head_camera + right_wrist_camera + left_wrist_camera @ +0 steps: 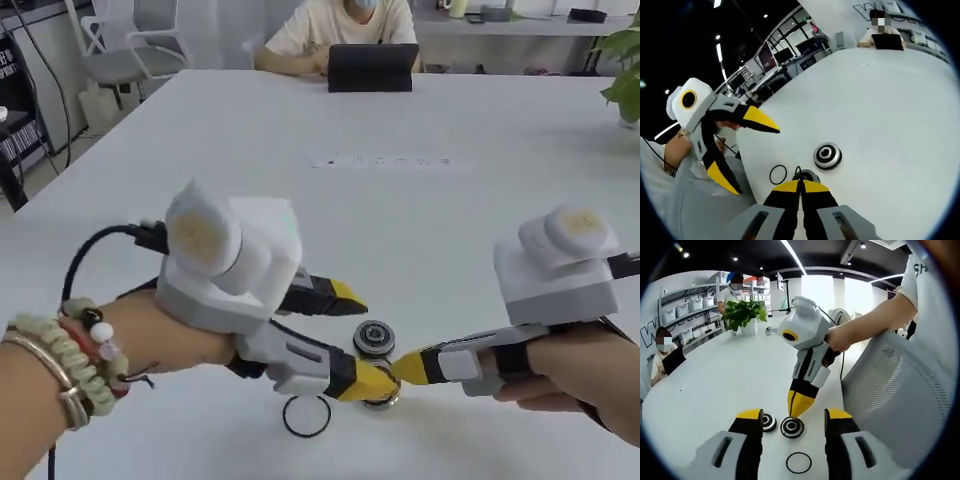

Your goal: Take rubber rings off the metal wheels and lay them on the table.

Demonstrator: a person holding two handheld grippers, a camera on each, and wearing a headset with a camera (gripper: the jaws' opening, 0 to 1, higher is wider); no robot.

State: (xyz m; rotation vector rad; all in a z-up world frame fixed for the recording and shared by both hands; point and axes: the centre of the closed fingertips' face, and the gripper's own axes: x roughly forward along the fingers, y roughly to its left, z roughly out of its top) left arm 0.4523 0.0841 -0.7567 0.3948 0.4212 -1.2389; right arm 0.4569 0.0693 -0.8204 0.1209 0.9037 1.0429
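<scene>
Two metal wheels lie on the white table. The far wheel still wears its black rubber ring. My right gripper is shut at the near wheel, pinching a thin black loop of its rubber ring. My left gripper is open, its jaws on either side of the two wheels. A loose rubber ring lies flat beside the near wheel.
A person sits behind a dark laptop at the table's far end. A potted plant stands at the right edge. A flat white strip lies mid-table. A mesh chair back is close behind me.
</scene>
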